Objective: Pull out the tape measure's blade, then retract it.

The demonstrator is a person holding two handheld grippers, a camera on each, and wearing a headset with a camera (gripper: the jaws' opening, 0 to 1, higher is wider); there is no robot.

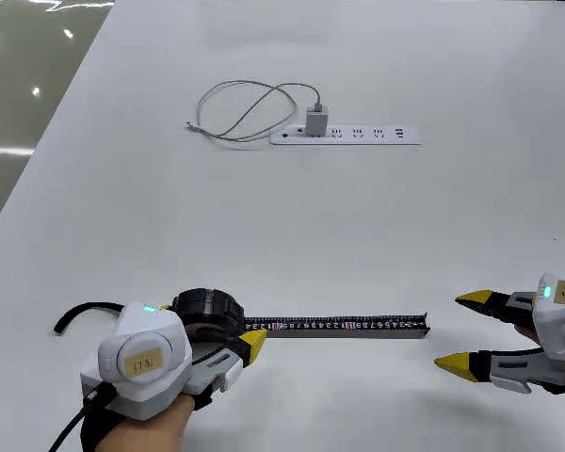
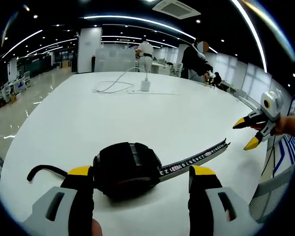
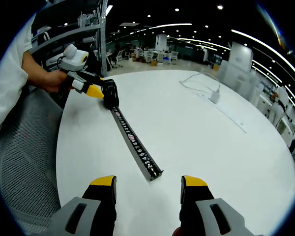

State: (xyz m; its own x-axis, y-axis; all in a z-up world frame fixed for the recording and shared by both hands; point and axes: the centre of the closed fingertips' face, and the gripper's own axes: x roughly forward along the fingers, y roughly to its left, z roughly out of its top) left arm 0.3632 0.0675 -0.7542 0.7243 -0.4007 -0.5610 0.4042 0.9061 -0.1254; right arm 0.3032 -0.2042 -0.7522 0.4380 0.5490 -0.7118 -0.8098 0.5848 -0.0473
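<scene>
The black tape measure (image 1: 207, 314) lies on the white table (image 1: 292, 226) at the near left. Its blade (image 1: 348, 327) is pulled out to the right and lies flat on the table. My left gripper (image 1: 228, 322) stands open around the case (image 2: 128, 167): one jaw is against it, and the other is a little apart where the blade (image 2: 196, 158) runs past. My right gripper (image 1: 463, 330) is open at the near right, just beyond the blade's end hook (image 3: 155, 173) and apart from it. The right gripper (image 3: 148, 183) has nothing between its jaws.
A white power strip (image 1: 348, 136) with a plugged-in charger (image 1: 316, 121) and a looped cable (image 1: 235, 108) lies at the far middle of the table. The tape's black wrist strap (image 1: 80, 313) trails left of the case. The table's left edge (image 1: 47, 151) drops to glossy floor.
</scene>
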